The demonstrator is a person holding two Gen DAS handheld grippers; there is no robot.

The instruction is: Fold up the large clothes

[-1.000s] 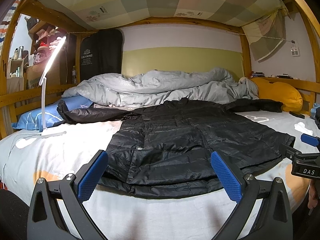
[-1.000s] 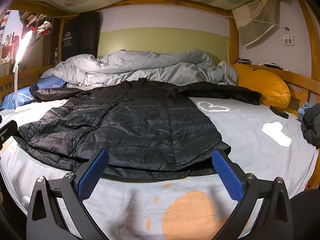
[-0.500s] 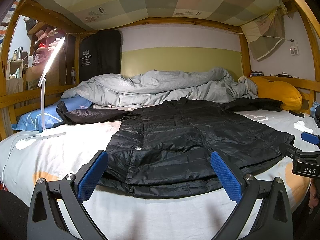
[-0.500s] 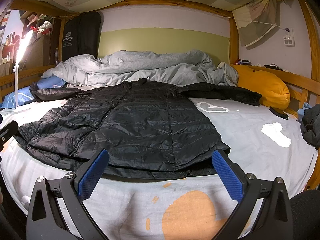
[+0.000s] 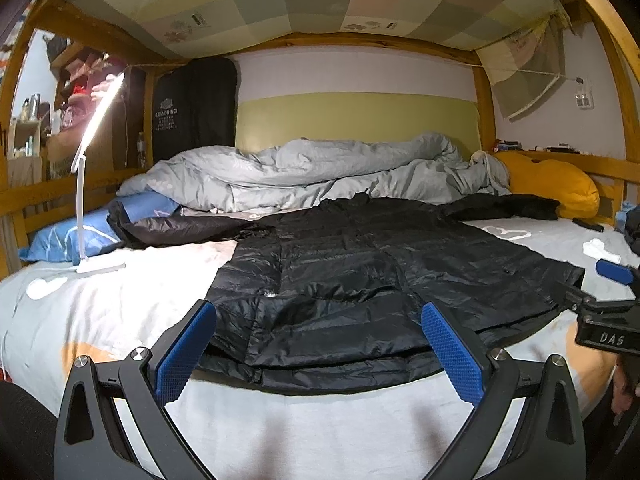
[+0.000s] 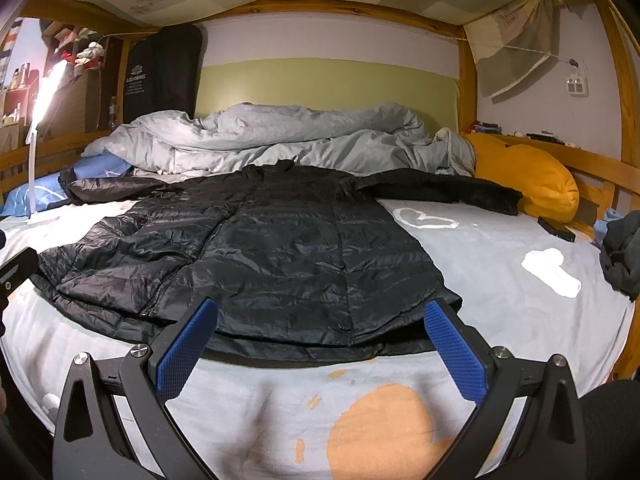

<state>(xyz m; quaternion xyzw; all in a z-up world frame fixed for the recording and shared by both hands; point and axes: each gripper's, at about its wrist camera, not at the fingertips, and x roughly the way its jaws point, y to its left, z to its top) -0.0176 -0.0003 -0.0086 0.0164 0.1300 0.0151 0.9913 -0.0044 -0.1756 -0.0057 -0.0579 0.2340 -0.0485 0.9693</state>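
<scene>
A long black quilted puffer jacket lies spread flat on the bed, hem toward me, both sleeves stretched out to the sides at the far end. It also shows in the right wrist view. My left gripper is open and empty, hovering just short of the hem's left part. My right gripper is open and empty, hovering just short of the hem's right part. The right gripper's body shows at the right edge of the left wrist view.
A rumpled grey duvet lies behind the jacket. A lit white desk lamp stands on the bed at left by a blue pillow. A yellow cushion, a dark phone and dark clothing lie at right. Wooden bed rails run along both sides.
Both grippers stay open and almost still. The left wrist view has shifted very slightly; the jacket has not moved.
</scene>
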